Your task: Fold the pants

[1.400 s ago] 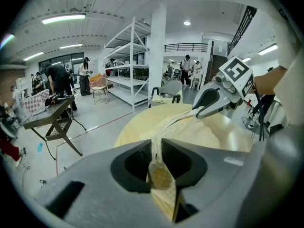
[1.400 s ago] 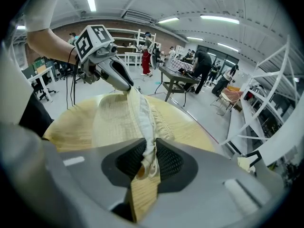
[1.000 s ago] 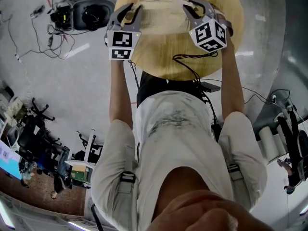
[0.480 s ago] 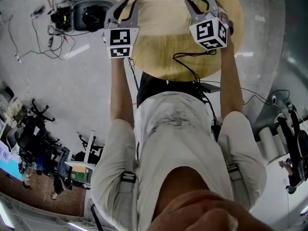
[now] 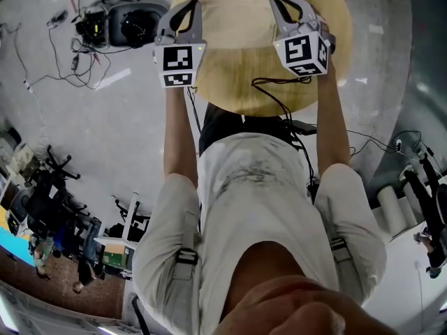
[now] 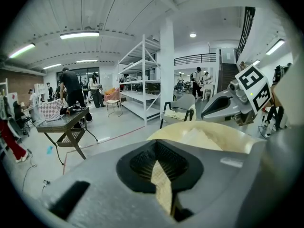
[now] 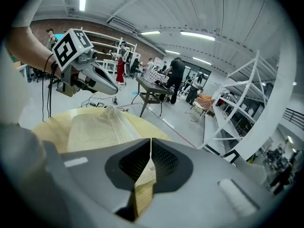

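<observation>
Over the round tabletop (image 5: 237, 93), my left gripper (image 5: 186, 7) and right gripper (image 5: 288, 5) have just pinched their fingers (image 6: 95, 184) shut on the cream pants (image 7: 95, 127), lifting cloth to start a fold.

Cream pants (image 7: 97, 127), centre-left of right gripper view, w/ fine grid weave. Same cream strip, tiny checks, btwn black ribbed pads (image 7: 165, 159) at bottom centre. Round table (image 5: 237, 82), top of head view: pale yellow wood grain. Left gripper (image 5: 183, 16) & right gripper (image 5: 290, 11): grey shells, cubes w/ black-on-white square markers. Shirt (image 5: 258, 187), mid-frame: off-white, faint grey smudges. Floor (image 5: 105, 131), left side: light grey.
</observation>
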A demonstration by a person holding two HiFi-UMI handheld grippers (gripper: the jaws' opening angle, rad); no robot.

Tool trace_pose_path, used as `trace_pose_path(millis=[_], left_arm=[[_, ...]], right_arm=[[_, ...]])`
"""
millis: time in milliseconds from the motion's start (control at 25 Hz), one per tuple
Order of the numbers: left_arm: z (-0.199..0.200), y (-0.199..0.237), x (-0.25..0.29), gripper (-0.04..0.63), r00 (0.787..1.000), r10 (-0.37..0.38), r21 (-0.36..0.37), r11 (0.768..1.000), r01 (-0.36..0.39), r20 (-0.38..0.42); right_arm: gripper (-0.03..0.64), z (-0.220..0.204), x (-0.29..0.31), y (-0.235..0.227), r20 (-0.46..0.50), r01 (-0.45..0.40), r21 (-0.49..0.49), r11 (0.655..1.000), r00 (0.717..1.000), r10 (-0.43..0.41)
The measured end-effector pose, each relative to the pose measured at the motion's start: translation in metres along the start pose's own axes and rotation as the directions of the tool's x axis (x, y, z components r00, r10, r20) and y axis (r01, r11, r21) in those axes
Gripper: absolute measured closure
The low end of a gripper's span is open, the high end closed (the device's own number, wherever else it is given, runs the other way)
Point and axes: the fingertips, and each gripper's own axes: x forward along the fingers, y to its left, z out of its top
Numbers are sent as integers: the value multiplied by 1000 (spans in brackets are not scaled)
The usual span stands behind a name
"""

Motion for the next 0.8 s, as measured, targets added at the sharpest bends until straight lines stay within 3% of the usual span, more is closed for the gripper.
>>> trace_pose_path(millis=[800], left_arm=[[25, -27, -47, 588, 993, -15, -55, 998, 22, 117]], right_arm=[[609, 46, -47, 26, 142, 17, 123, 992, 989, -35]])
